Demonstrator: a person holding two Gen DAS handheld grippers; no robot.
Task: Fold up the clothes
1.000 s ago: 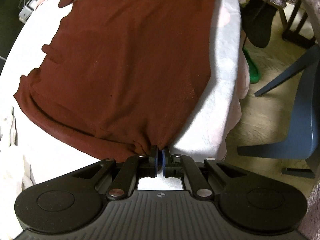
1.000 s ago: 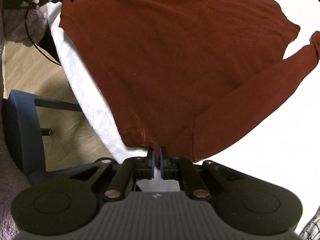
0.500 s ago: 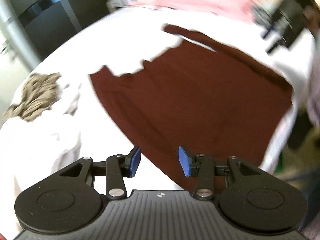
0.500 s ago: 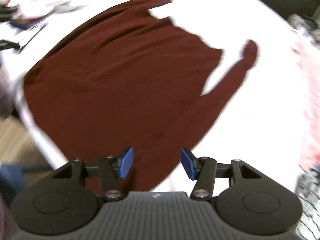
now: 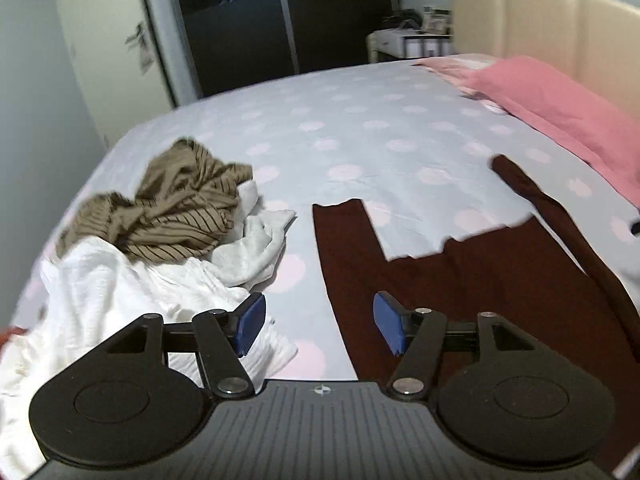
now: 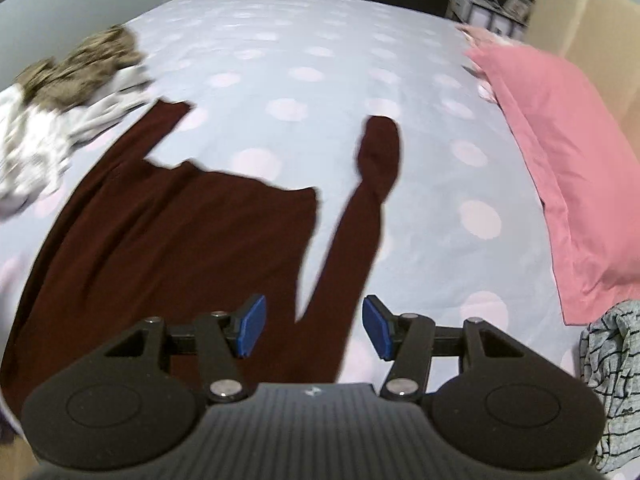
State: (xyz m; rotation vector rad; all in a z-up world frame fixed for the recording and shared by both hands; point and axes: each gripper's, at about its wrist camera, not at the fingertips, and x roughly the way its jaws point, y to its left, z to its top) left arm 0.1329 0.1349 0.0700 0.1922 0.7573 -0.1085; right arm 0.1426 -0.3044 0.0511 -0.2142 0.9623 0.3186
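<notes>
A dark maroon long-sleeved top (image 6: 168, 232) lies spread flat on the bed, sleeves pointing away from me; it also shows in the left wrist view (image 5: 460, 280). My left gripper (image 5: 318, 330) is open and empty, raised above the top's left side near its left sleeve (image 5: 340, 232). My right gripper (image 6: 312, 328) is open and empty, raised above the base of the right sleeve (image 6: 360, 208).
The bed has a pale dotted sheet (image 5: 360, 120). A pile of white and brown striped clothes (image 5: 160, 224) lies at the left. A pink pillow (image 6: 560, 152) lies at the right, with a grey striped garment (image 6: 616, 380) near it. A headboard (image 5: 540, 20) stands at the right.
Both grippers were shut on the top's near edge one second ago; they have let go, opened wide and lifted up, now looking across the bed.
</notes>
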